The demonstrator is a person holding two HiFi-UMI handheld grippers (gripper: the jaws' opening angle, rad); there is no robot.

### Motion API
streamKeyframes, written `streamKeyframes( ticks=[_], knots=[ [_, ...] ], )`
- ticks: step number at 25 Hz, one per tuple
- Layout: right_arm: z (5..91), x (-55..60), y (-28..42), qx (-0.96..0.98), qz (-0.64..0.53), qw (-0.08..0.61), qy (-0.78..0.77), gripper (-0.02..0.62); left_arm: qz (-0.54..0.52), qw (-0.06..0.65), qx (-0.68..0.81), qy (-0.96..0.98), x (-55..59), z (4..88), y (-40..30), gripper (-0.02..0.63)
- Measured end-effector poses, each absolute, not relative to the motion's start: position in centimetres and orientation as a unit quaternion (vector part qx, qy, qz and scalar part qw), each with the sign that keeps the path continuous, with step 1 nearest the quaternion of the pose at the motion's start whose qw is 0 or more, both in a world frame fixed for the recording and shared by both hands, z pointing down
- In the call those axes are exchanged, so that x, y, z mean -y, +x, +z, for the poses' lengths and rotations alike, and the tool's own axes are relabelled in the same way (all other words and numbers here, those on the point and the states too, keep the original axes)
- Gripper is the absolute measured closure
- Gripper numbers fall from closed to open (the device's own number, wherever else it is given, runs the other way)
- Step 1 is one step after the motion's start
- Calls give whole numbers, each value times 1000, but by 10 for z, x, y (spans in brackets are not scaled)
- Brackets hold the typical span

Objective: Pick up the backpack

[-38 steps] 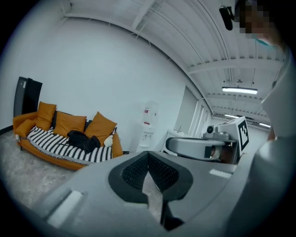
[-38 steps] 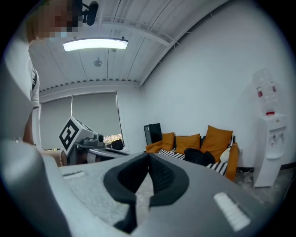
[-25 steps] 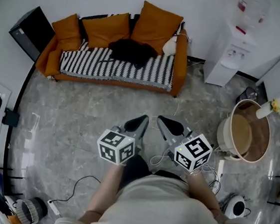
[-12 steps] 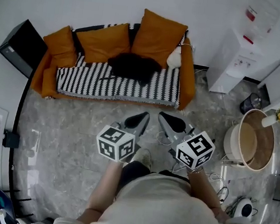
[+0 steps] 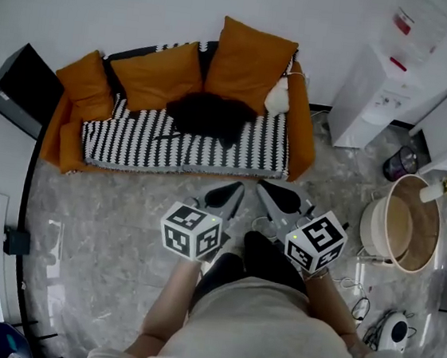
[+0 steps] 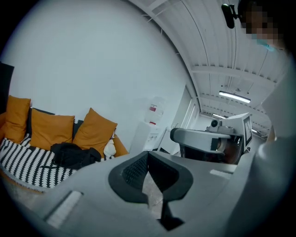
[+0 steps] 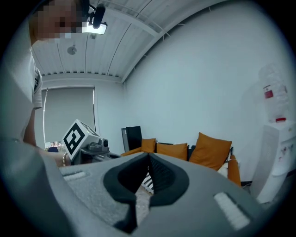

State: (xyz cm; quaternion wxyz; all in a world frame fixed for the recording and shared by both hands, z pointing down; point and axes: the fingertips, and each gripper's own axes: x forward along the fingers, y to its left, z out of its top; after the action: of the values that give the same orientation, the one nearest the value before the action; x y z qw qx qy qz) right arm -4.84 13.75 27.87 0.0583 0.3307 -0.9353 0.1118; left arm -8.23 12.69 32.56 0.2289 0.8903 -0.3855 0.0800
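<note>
The black backpack (image 5: pixel 206 116) lies slumped on the striped seat of the orange sofa (image 5: pixel 297 134), in front of the cushions; in the left gripper view the backpack (image 6: pixel 71 155) is at the lower left. Both grippers are held side by side over the grey floor, short of the sofa and pointing at it. My left gripper (image 5: pixel 234 190) is shut with nothing in it, its pads meeting at the tip (image 6: pixel 148 155). My right gripper (image 5: pixel 262 188) is likewise shut and holds nothing (image 7: pixel 149 157). In the right gripper view the jaws hide the backpack.
A white water dispenser (image 5: pixel 375 79) stands right of the sofa, with a round wooden tub (image 5: pixel 403 223) nearer on the right. A black box (image 5: pixel 21 91) sits left of the sofa. Cables (image 5: pixel 354 301) trail on the floor at the right. A white plush (image 5: pixel 277 98) rests on the sofa's right end.
The person has walked towards the sofa: both grippers have advanced together and the sofa now lies nearer to them. Both stay shut.
</note>
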Motion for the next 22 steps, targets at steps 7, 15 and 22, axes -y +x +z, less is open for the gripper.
streamKeyframes(
  ticks=[7, 15, 22],
  knots=[
    [288, -82, -52, 936, 124, 56, 324, 595, 93, 242, 389, 884, -76, 341, -86, 598],
    [299, 23, -54, 943, 137, 57, 299, 595, 103, 254, 405, 872, 27, 352, -86, 598],
    [298, 130, -43, 945, 146, 51, 289, 595, 115, 263, 421, 861, 129, 356, -83, 598]
  ],
)
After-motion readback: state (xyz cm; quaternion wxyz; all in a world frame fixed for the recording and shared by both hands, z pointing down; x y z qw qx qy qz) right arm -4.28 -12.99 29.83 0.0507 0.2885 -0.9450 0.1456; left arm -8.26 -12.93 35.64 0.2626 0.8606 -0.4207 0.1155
